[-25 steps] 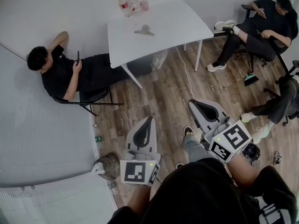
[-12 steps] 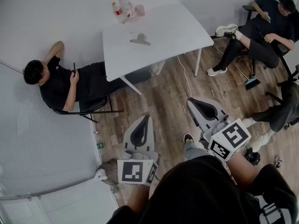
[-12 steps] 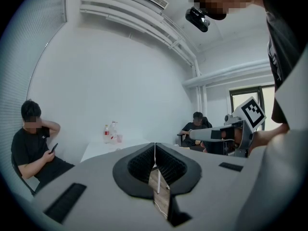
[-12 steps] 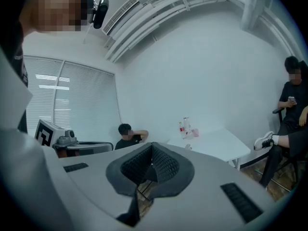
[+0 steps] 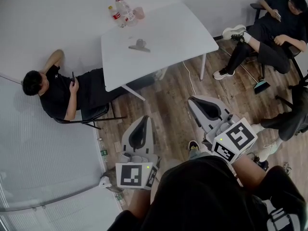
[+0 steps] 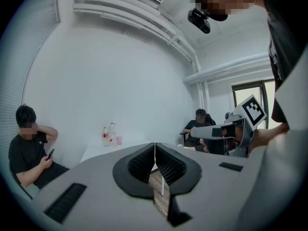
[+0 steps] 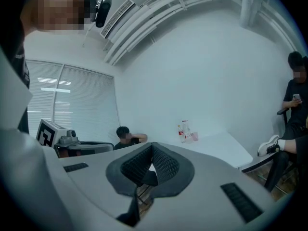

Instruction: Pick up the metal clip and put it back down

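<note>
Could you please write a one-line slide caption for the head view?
The left gripper and right gripper, both shut and empty, short of the white table bearing the metal clip.

head cam: I look steeply down, white table (image 5: 159,37) well ahead | both gripper cams: level, facing it from afar | shared: that table

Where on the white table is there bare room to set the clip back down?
The table is bare across its whole right half, from the metal clip to the right edge, and along the near edge below the clip. The only crowding is the far left corner, where bottles and a pink cup stand together.
</note>
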The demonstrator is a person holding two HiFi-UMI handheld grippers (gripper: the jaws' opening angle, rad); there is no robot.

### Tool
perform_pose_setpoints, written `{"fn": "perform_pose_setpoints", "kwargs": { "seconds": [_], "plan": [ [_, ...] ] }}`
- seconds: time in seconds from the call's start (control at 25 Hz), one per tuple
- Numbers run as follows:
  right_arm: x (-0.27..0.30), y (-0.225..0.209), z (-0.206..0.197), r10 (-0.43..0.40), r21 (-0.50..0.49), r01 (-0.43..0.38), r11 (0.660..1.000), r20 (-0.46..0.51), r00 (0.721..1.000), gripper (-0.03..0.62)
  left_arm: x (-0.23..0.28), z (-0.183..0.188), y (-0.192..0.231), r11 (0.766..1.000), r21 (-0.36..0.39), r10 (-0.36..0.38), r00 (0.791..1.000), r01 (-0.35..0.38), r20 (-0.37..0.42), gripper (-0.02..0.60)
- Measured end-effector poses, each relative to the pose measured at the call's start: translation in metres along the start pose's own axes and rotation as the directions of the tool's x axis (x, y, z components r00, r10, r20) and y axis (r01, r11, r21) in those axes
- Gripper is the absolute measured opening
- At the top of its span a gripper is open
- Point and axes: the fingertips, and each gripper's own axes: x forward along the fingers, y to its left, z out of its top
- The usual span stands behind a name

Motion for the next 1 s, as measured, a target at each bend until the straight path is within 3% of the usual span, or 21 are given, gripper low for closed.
{"fn": "perform_pose_setpoints", "kwargs": {
  "seconds": [0.4, 1.0],
  "plan": [
    [0.010, -0.014, -0.002, 0.018, 0.020, -0.018, 1.000, -0.007, 1.000, 0.018, 0.011, -0.002, 0.002, 1.000, -0.003, 0.018, 1.000, -0.018, -0.025, 0.023],
    [0.021, -0.033, -0.001, -0.017, 0.015, 0.017, 1.000, -0.020, 1.000, 0.018, 0.038, -0.006, 0.003, 0.999, -0.009, -0.045, 0.998, 0.045, -0.041, 0.023]
  ]
}}
